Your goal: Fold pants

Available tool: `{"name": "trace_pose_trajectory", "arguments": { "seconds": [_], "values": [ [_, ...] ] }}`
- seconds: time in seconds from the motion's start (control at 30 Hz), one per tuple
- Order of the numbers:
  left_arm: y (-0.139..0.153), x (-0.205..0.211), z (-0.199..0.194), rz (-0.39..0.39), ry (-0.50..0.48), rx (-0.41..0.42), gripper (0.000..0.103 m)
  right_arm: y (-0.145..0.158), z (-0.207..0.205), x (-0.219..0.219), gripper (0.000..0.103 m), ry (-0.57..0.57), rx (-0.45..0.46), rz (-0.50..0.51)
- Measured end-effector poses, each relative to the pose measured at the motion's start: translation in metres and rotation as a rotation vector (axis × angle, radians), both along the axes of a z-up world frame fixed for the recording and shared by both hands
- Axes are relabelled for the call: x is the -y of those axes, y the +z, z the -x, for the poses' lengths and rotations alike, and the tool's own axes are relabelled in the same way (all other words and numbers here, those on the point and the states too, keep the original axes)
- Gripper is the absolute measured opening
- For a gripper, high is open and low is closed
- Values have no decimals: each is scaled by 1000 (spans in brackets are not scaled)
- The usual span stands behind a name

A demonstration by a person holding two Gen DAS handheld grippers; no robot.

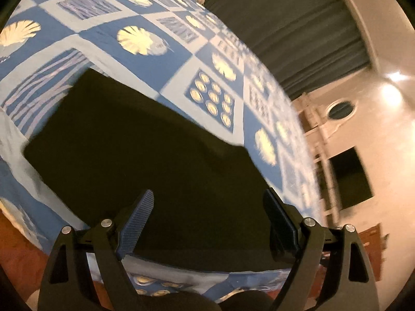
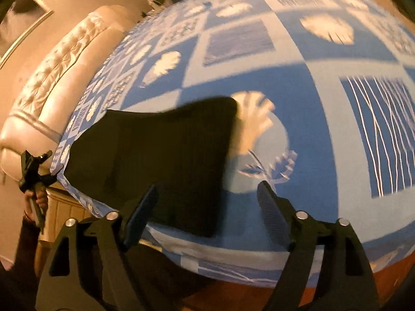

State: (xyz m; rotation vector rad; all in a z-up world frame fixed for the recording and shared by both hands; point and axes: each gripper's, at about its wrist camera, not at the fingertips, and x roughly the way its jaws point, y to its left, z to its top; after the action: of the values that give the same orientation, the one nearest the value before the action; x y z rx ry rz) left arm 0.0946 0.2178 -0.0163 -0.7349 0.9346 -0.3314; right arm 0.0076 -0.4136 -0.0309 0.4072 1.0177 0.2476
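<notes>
The black pants (image 1: 145, 160) lie folded flat in a compact rectangle on the blue patterned bedspread (image 1: 109, 36), near the bed's front edge. My left gripper (image 1: 207, 199) hovers just above the near edge of the pants, open and empty. In the right wrist view the pants (image 2: 166, 155) lie left of centre on the bedspread (image 2: 311, 119). My right gripper (image 2: 207, 194) is open and empty, over the right edge of the pants. The left gripper (image 2: 35, 165) also shows at the far left of that view, off the bed's side.
A padded cream headboard (image 2: 59, 77) runs along the left in the right wrist view. A dark green curtain (image 1: 290, 26), a white shelf unit (image 1: 319, 155) and a wall lamp (image 1: 391, 88) stand beyond the bed. The wooden floor (image 1: 15, 248) shows below the bed edge.
</notes>
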Motion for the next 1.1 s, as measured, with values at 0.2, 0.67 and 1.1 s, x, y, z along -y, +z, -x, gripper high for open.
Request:
{"name": "trace_pose_trajectory", "arguments": {
  "seconds": [0.2,0.67,1.1],
  "values": [
    [-25,-99,-5,60,95,-20,85,17,-4,-30,80,62,72,-37],
    [-77,-136,-45,150,20,-59,85,-7,-13,-46,80,66,11,-96],
    [-104,-133,-38,270,34,-160,21,-13,-17,-44,80,54,2,-142]
  ]
}}
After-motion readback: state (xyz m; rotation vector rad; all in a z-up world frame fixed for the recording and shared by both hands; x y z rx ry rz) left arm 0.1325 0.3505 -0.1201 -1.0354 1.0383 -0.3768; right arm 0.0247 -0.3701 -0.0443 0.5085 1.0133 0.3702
